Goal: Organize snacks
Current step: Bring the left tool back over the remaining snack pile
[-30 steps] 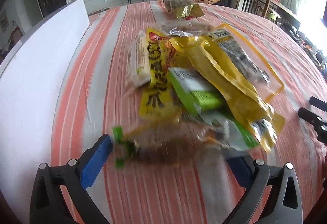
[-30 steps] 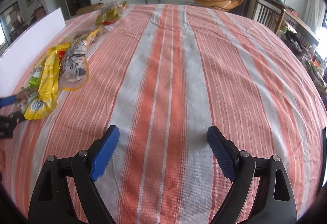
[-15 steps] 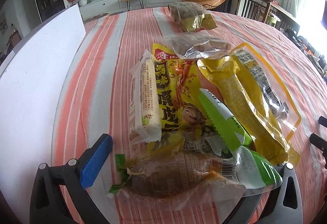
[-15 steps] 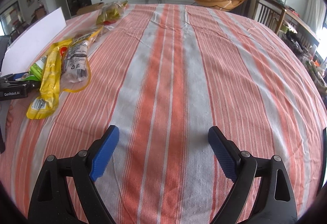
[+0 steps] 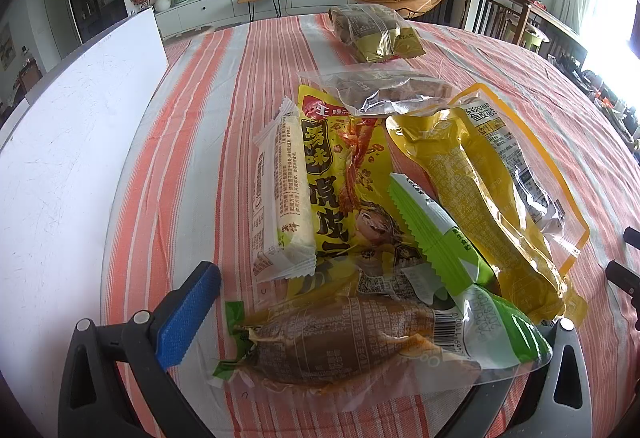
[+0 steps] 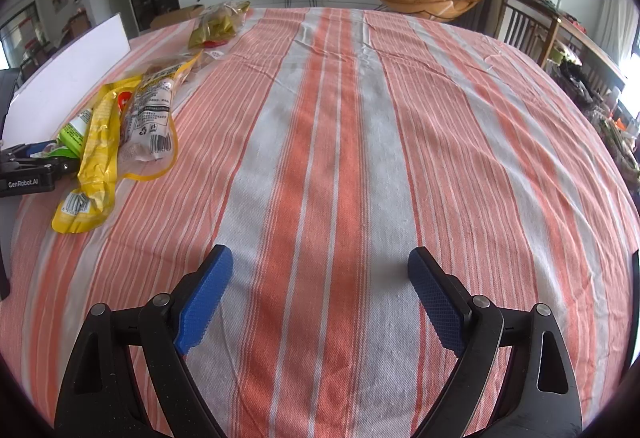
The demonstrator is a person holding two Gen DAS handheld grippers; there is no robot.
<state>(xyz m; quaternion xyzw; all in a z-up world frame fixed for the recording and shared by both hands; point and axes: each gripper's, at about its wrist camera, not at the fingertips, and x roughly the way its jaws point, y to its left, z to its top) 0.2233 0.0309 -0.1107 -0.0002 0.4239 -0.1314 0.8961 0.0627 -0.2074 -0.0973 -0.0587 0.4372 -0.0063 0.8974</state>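
A pile of snack packs lies on the striped tablecloth (image 5: 192, 142). Nearest is a brown pack with green ends (image 5: 344, 350), lying between the fingers of my open left gripper (image 5: 360, 302) and covering the right finger. Behind it are a white bar (image 5: 284, 194), a yellow pack with red print (image 5: 344, 178), a green pack (image 5: 432, 230), a long yellow pack (image 5: 480, 190) and a clear pack of brown pieces (image 5: 384, 90). My right gripper (image 6: 320, 262) hangs open over bare cloth, well to the right of the pile (image 6: 104, 142).
A gold and clear bag (image 5: 376, 30) sits farther back on the table. A white board (image 5: 72, 142) stands along the left side. The left gripper's body (image 6: 28, 174) shows at the left edge of the right wrist view. Chairs stand beyond the table's right side.
My left gripper has moved forward into the pile, so the brown pack now lies between its fingers and the view is sharp. The right gripper has stayed still.
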